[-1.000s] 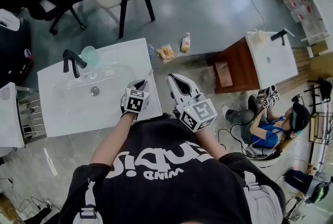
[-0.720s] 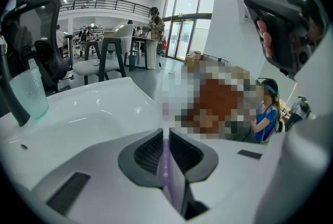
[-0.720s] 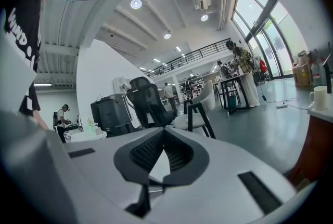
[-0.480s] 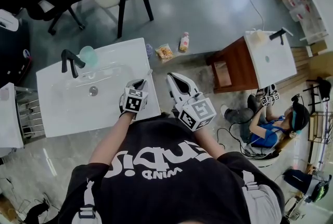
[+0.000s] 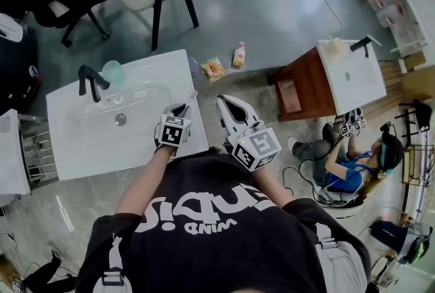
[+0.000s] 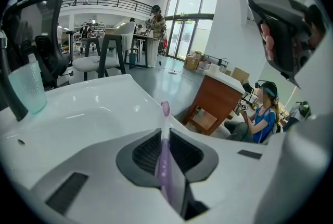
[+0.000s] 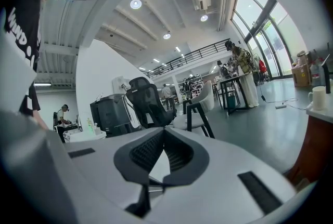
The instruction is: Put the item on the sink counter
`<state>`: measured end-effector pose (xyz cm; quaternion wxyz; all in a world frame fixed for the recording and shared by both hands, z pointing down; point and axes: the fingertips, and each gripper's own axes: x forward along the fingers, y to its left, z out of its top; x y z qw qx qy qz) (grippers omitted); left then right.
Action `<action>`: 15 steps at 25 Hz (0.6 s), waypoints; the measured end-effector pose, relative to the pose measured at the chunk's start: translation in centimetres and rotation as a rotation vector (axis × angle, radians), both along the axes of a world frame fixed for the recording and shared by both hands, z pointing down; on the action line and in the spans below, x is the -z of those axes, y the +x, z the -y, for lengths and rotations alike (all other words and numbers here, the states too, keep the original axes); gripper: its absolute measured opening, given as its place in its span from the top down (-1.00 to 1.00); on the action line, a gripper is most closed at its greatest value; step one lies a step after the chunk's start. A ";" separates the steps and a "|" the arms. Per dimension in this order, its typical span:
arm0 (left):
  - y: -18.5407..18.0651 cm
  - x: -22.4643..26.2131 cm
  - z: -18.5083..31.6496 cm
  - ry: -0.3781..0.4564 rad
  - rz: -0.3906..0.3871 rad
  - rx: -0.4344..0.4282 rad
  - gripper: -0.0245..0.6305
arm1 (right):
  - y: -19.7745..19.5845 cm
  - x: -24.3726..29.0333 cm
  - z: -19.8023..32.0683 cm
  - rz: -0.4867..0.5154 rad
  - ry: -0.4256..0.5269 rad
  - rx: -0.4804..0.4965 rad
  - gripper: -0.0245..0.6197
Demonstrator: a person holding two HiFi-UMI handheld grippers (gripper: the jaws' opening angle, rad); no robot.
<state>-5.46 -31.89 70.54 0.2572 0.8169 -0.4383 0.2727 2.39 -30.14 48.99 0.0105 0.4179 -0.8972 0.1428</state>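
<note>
My left gripper [image 5: 182, 110] hovers over the near right corner of the white sink counter [image 5: 81, 142], shut on a purple toothbrush [image 5: 192, 96]. In the left gripper view the toothbrush [image 6: 163, 160] stands clamped between the jaws of the left gripper [image 6: 165, 133], its head poking out past the tips above the counter [image 6: 88, 98]. My right gripper [image 5: 228, 108] is just off the counter's right edge, over the floor. In its own view the right gripper [image 7: 163, 133] is shut with nothing in it.
A black faucet [image 5: 89, 78] and a teal cup [image 5: 113, 72] stand at the back of the basin, with the drain [image 5: 120, 119] in the middle. On the floor beyond lie a snack packet [image 5: 215, 69] and a small bottle [image 5: 238, 54]. A wooden cabinet [image 5: 304, 84] and a seated person [image 5: 346, 164] are at the right.
The whole view has slid slightly left. Both grippers keep their places relative to the counter, and the toothbrush stays clamped.
</note>
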 end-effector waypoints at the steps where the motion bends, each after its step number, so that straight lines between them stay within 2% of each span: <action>1: 0.0 0.0 -0.1 -0.007 -0.002 0.000 0.77 | 0.0 0.0 0.0 0.000 0.000 0.000 0.87; 8: 0.1 -0.7 -0.5 -0.034 -0.010 -0.007 0.75 | 0.0 0.0 -0.1 0.001 -0.001 -0.001 0.87; 15: 0.6 -0.1 -0.5 -0.025 -0.032 -0.001 0.60 | 0.2 -0.1 -0.4 0.001 0.001 0.000 0.87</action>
